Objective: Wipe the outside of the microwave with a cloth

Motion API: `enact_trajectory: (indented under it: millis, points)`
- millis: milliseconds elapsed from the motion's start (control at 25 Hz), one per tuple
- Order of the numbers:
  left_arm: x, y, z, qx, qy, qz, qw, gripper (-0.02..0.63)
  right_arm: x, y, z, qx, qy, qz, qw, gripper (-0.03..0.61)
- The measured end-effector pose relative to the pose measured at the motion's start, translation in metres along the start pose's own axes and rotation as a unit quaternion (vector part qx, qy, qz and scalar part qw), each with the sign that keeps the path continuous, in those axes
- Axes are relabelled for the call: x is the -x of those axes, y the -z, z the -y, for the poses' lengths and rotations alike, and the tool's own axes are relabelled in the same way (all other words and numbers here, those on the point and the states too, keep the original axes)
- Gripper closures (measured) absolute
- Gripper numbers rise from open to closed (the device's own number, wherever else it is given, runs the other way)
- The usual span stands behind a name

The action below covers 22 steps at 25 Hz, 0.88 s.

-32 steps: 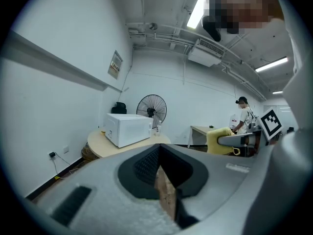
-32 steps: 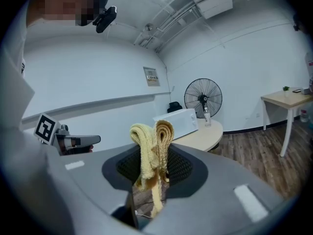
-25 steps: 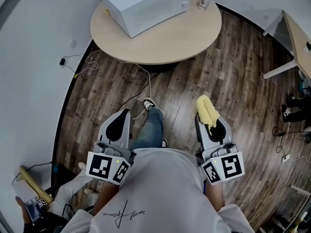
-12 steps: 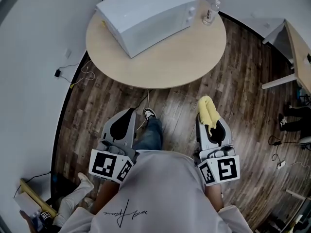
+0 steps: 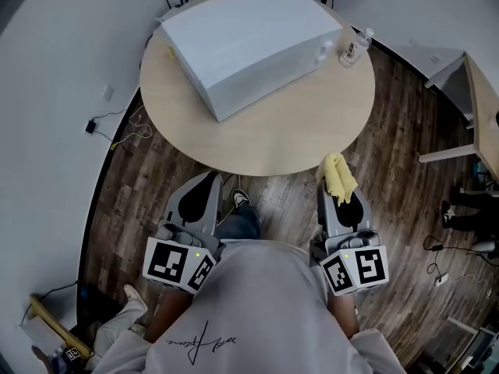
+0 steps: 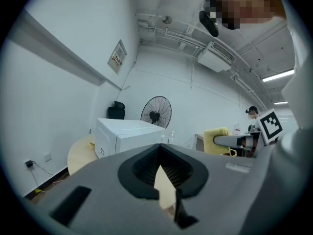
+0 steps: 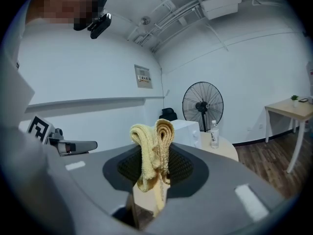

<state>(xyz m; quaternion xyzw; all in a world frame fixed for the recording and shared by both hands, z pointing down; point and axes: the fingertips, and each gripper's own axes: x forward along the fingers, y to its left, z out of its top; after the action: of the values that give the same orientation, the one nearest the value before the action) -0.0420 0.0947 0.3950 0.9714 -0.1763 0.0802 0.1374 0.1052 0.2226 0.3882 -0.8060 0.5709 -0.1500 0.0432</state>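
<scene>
The white microwave (image 5: 249, 41) stands on the far half of a round wooden table (image 5: 288, 135); the left gripper view shows the microwave (image 6: 127, 133) ahead, beyond arm's reach. My right gripper (image 5: 337, 181) is shut on a folded yellow cloth (image 5: 337, 175), held just over the table's near edge. In the right gripper view the cloth (image 7: 151, 151) sticks up from between the jaws. My left gripper (image 5: 207, 187) hangs over the floor short of the table, jaws together and empty.
A water bottle (image 5: 352, 47) stands on the table right of the microwave. A floor fan (image 7: 203, 104) is behind the table. Cables (image 5: 117, 123) trail on the wooden floor at the left wall. A desk (image 5: 477, 92) stands at the right.
The table and microwave have come nearer in the head view as the person steps forward. Both grippers keep their pose, and the cloth stays in the right one.
</scene>
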Motion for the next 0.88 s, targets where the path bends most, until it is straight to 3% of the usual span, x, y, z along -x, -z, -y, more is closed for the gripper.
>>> enact_trajectory:
  millis: [440, 600, 880]
  points:
    - [-0.042, -0.036, -0.053, -0.004, -0.010, 0.029, 0.9995, 0.624, -0.090, -0.023, -0.026, 0.045, -0.088, -0.021, 0.995, 0.451]
    - [-0.057, -0.045, -0.066, -0.008, -0.011, 0.035, 0.9993, 0.624, -0.110, -0.035, -0.023, 0.072, -0.090, -0.021, 0.993, 0.453]
    - [-0.065, -0.052, -0.075, -0.019, -0.004, 0.040, 0.9990, 0.624, -0.141, -0.059, -0.007, 0.156, -0.056, -0.025, 0.986, 0.454]
